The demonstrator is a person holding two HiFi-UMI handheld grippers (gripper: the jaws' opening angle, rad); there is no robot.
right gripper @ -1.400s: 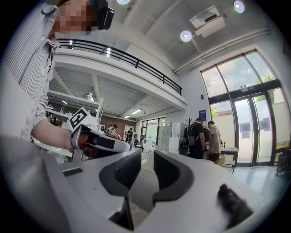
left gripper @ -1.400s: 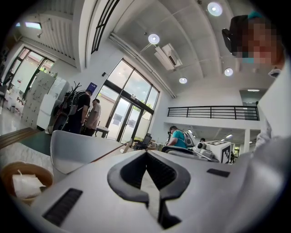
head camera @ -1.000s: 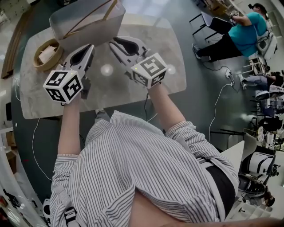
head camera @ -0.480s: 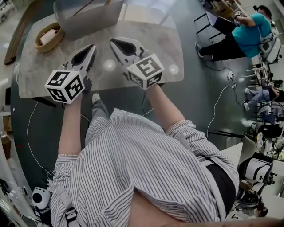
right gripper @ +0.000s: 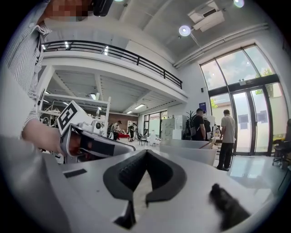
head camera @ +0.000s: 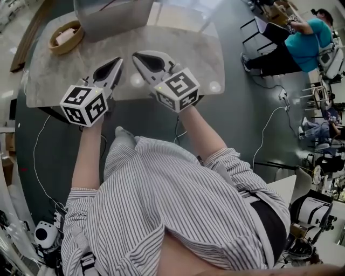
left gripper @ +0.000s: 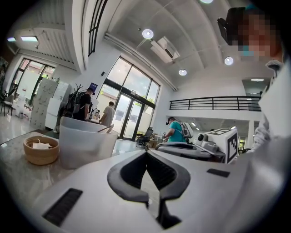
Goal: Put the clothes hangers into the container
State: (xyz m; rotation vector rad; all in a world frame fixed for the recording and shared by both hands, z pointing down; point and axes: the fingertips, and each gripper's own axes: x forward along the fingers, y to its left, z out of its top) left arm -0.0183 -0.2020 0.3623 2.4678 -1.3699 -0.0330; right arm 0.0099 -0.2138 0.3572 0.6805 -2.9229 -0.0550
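Left gripper (head camera: 118, 60) and right gripper (head camera: 135, 54), both with jaws pressed together and empty, hover over the pale marble table (head camera: 188, 48). Wooden clothes hangers (left gripper: 105, 129) lie in the translucent white plastic container (head camera: 116, 16), well beyond them.

The worktop (head camera: 188, 51) lies bare from its near edge across the middle and the right side, so the way forward is open there. At the far edge the container (head camera: 113, 21) stands as a tall wall, with the wooden bowl (head camera: 64, 48) near it on the left. The left tongs (head camera: 119, 60) and right tongs (head camera: 136, 54) hang side by side with only a narrow gap between them.
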